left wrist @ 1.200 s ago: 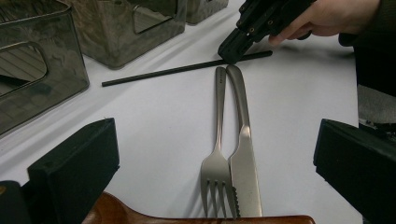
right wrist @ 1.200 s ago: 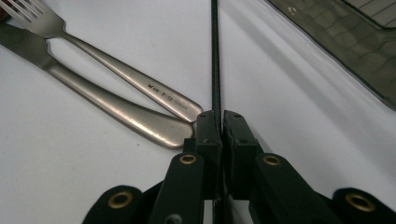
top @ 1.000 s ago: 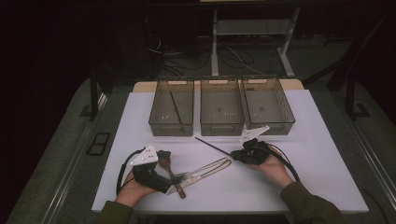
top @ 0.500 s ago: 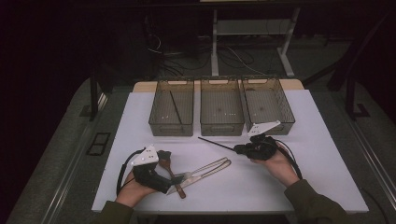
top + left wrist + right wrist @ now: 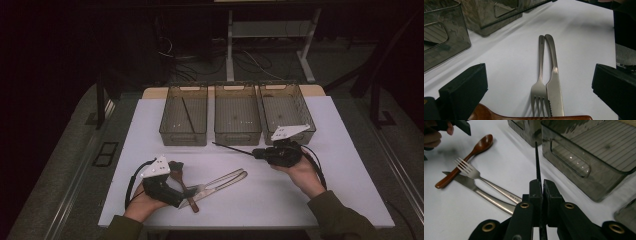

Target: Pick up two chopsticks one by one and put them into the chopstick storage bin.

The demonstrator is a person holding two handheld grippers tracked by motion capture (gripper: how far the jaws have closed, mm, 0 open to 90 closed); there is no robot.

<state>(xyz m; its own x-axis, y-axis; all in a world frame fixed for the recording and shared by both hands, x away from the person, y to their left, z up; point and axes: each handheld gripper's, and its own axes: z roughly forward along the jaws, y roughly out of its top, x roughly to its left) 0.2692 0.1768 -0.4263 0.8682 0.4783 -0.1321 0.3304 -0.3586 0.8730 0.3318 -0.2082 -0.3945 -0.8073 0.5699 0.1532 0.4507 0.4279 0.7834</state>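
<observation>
Right tongs (image 5: 541, 183), pinching the thin black chopstick (image 5: 537, 161), should raise its far tip above the smoky plastic bin (image 5: 574, 171) ahead-right; left tongs (image 5: 539, 83) spread.

We see our two black jaws standing wide apart at the bottom corners, with nothing pinched between them. A fork (image 5: 540, 77) and a knife (image 5: 554, 82) lie side by side on the white table (image 5: 584, 42), touching, handles pointing away from us. Their near ends rest on a brown wooden spoon (image 5: 529, 117) that lies across the bottom. Two see-through bins (image 5: 486, 15) sit at the top left.
</observation>
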